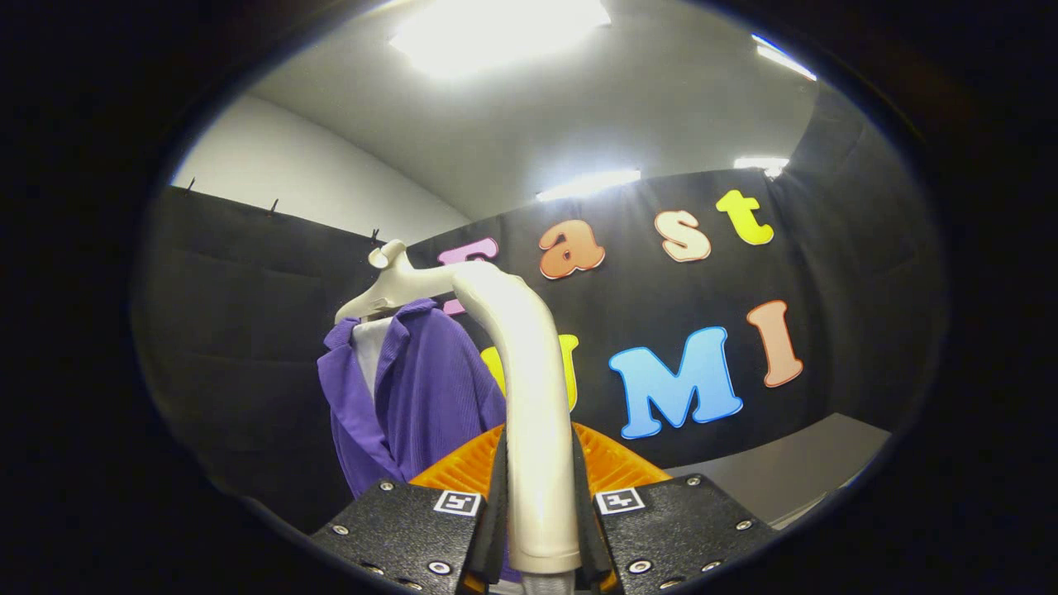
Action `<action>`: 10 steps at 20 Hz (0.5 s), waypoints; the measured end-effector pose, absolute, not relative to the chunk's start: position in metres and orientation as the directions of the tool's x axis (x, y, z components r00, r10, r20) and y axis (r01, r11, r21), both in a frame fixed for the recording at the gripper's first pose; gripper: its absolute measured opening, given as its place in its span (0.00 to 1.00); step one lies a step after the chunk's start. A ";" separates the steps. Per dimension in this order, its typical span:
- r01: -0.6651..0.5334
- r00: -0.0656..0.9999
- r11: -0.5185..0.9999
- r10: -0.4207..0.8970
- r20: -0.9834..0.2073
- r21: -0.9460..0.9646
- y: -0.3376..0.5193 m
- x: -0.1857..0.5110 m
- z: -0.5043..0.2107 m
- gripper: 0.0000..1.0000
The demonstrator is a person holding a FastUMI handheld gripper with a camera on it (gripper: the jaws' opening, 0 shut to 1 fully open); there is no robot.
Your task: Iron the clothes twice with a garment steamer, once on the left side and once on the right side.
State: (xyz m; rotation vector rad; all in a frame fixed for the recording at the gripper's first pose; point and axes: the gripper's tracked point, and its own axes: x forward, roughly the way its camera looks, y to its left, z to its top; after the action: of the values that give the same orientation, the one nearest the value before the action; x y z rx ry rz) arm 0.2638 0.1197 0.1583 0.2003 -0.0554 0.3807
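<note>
Booth: one steamer [529, 372] in gripper [541, 529].

The gripper [541, 529] pinches the steamer handle [533, 413], which rises ahead and blocks the middle. Left of it the purple garment [421, 397] on its hanger [393, 285] stands close. Right lies open room to the far cloth wall [826, 273].
</note>
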 end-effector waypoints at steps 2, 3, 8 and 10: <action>-0.376 0.925 0.915 0.361 0.123 0.143 0.134 0.260 0.164 0.36; -0.375 0.924 0.918 0.360 0.129 0.127 0.142 0.260 0.165 0.36; -0.377 0.917 0.924 0.364 0.165 0.056 0.176 0.254 0.171 0.36; -0.377 0.908 0.926 0.369 0.199 0.003 0.192 0.249 0.172 0.36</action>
State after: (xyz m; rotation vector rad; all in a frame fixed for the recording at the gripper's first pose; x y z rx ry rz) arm 0.2490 0.1920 0.1724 0.0421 -0.1972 0.3850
